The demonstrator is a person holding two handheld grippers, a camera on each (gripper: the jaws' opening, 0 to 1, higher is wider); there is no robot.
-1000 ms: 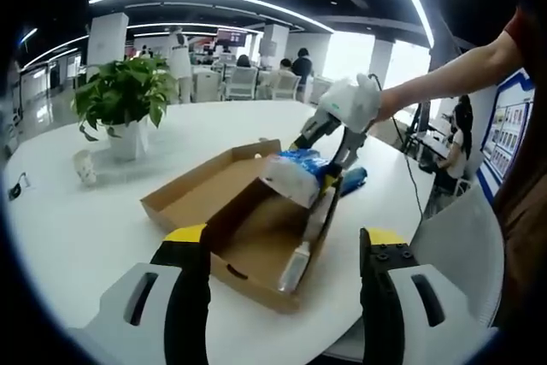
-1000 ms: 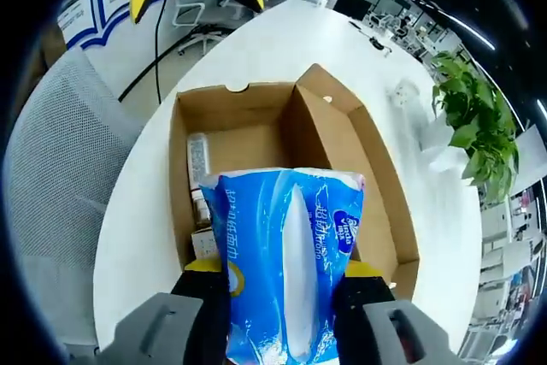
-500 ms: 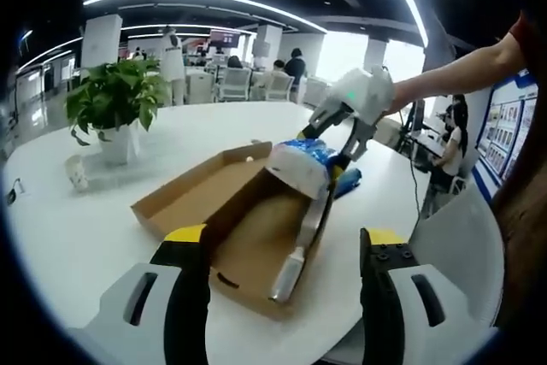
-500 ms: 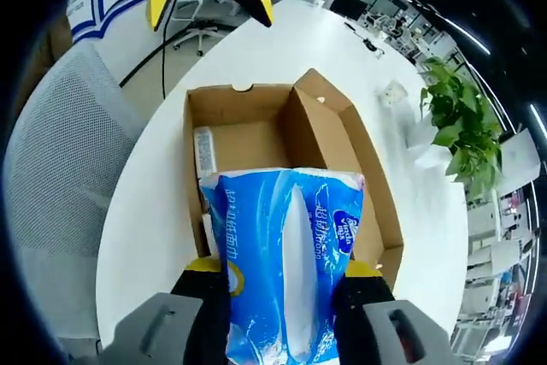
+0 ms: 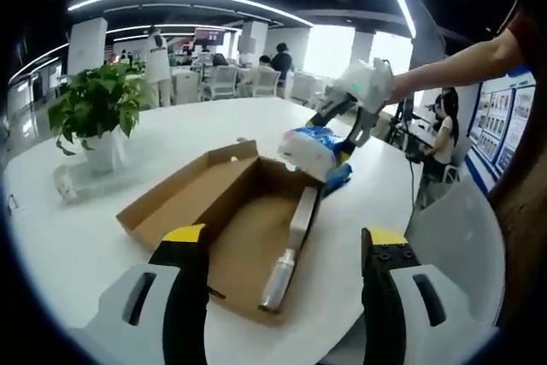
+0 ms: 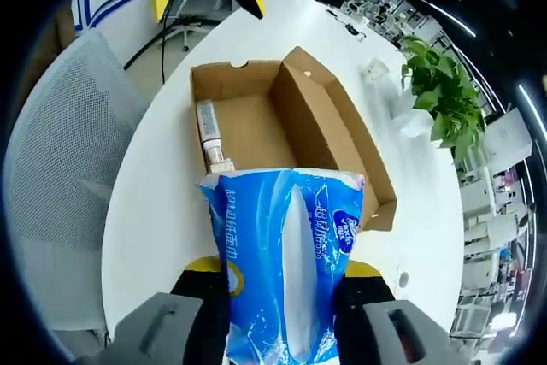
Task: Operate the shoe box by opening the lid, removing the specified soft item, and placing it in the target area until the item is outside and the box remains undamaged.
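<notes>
- R gripper clamped on blue tissue pack, held above table beside shoe box, clear for placing.
- L gripper jaws apart, empty, prob. standing by.
- Lid was open.

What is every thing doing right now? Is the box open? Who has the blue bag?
Shoe box: lid open, flat on the table.
Blue tissue pack: lifted above the box, held.
Right gripper: shut on the blue tissue pack.
Left gripper: open, empty.
Potted plant: upright.
</notes>
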